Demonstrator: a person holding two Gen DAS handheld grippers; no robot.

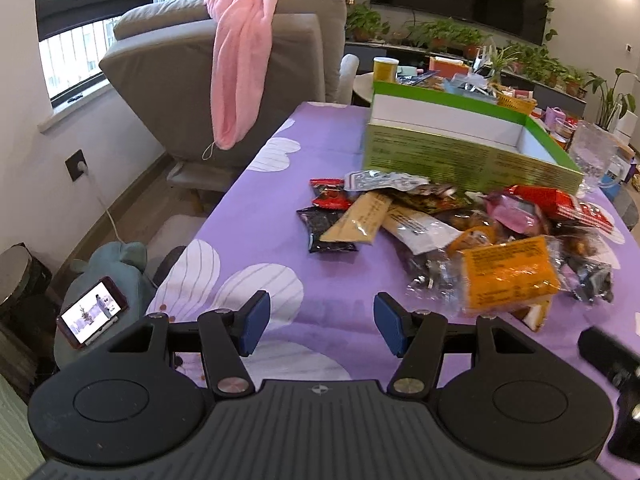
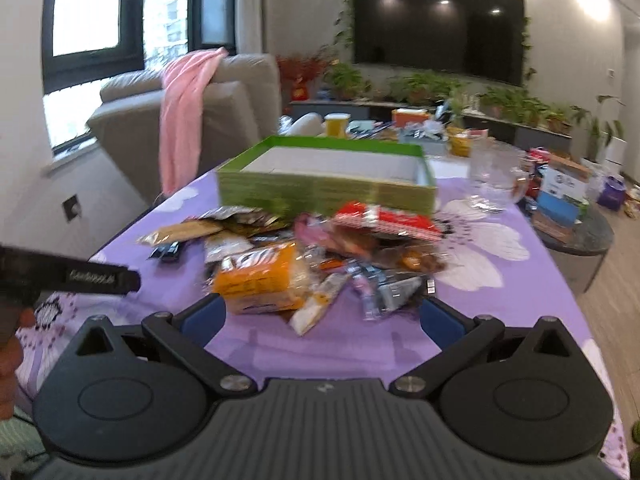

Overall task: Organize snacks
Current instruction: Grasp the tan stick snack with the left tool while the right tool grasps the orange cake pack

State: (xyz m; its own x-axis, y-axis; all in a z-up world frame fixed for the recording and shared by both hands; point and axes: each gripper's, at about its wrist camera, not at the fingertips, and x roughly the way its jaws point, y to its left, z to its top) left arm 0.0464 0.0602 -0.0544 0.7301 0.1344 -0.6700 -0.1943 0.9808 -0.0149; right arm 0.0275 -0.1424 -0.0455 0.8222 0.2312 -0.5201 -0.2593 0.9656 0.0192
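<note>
Left wrist view shows my left gripper (image 1: 320, 326) spread wide with nothing between its blue pads, hovering over the purple tablecloth (image 1: 256, 240) just short of the snack pile (image 1: 460, 232). My right gripper (image 2: 320, 316) also stands apart and empty, facing the orange packet (image 2: 260, 280). The pile lies in front of the green box (image 1: 472, 148), which looks empty. I judge these packets light, crinkly and slippery, some crushable. I would pinch the orange packet across its flat middle, not the flimsy sealed edge.
</note>
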